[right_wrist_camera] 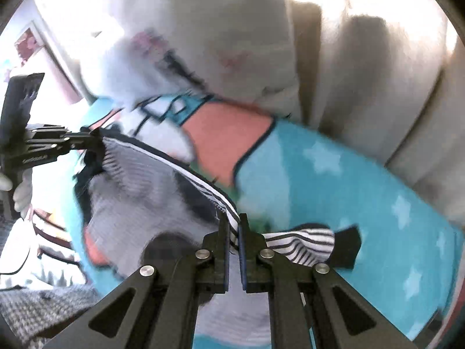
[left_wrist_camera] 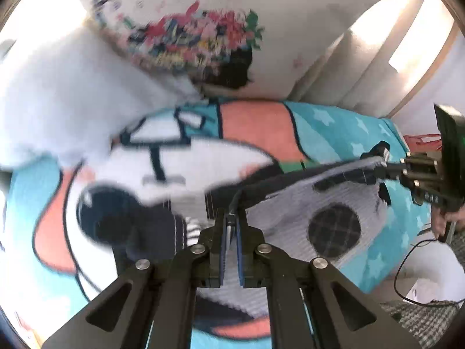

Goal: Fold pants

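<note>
The pants (left_wrist_camera: 290,206) are grey ribbed knit with a dark plaid round patch and a dark, white-striped waistband. They hang stretched between both grippers above a bright cartoon blanket (left_wrist_camera: 255,125). My left gripper (left_wrist_camera: 231,218) is shut on one end of the waistband. My right gripper (left_wrist_camera: 380,160) is shut on the other end, at the right of the left wrist view. In the right wrist view the right gripper (right_wrist_camera: 233,226) pinches the striped band of the pants (right_wrist_camera: 136,186), and the left gripper (right_wrist_camera: 97,141) holds the far end at left.
A white pillow with a colourful print (left_wrist_camera: 203,29) and a plain white pillow (left_wrist_camera: 58,93) lie at the head of the bed. A beige padded headboard (right_wrist_camera: 377,87) stands behind. A black cable (left_wrist_camera: 407,270) and a checked rug (left_wrist_camera: 421,320) are at lower right.
</note>
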